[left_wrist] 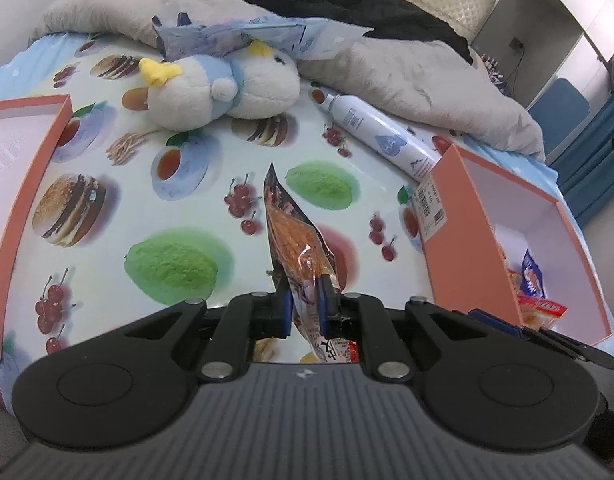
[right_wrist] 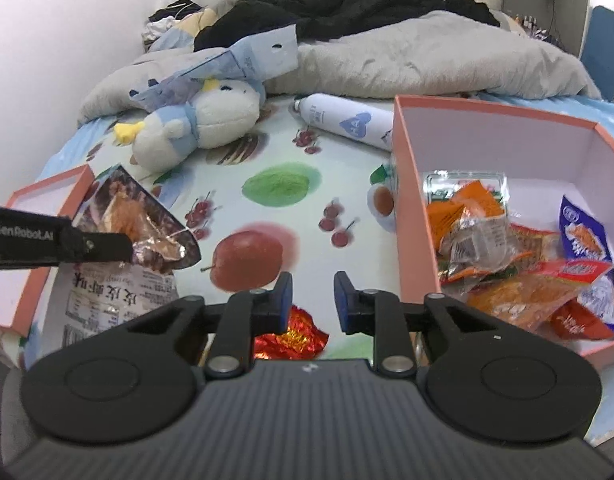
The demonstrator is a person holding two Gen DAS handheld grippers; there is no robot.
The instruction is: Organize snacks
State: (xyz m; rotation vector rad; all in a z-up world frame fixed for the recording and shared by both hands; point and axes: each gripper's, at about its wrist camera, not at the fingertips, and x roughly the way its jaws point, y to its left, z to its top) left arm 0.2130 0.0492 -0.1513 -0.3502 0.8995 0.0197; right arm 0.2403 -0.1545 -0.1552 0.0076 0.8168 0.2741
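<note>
My left gripper [left_wrist: 307,300] is shut on a brown and orange snack bag [left_wrist: 295,236] and holds it edge-on above the food-print sheet; the same bag [right_wrist: 143,220] and gripper [right_wrist: 119,248] show at the left of the right wrist view. My right gripper [right_wrist: 313,300] is open and empty, low over the sheet beside the pink box [right_wrist: 403,200]. That box holds several snack packets [right_wrist: 507,264] and shows at the right of the left wrist view [left_wrist: 459,232]. A red foil wrapper [right_wrist: 295,332] lies under my right gripper.
A pink box lid [left_wrist: 31,176] lies at the left, also in the right wrist view [right_wrist: 43,276]. A plush penguin [left_wrist: 223,88], a white bottle [left_wrist: 383,136], a grey blanket [right_wrist: 427,52] and black clothes [right_wrist: 347,4] lie farther back on the bed.
</note>
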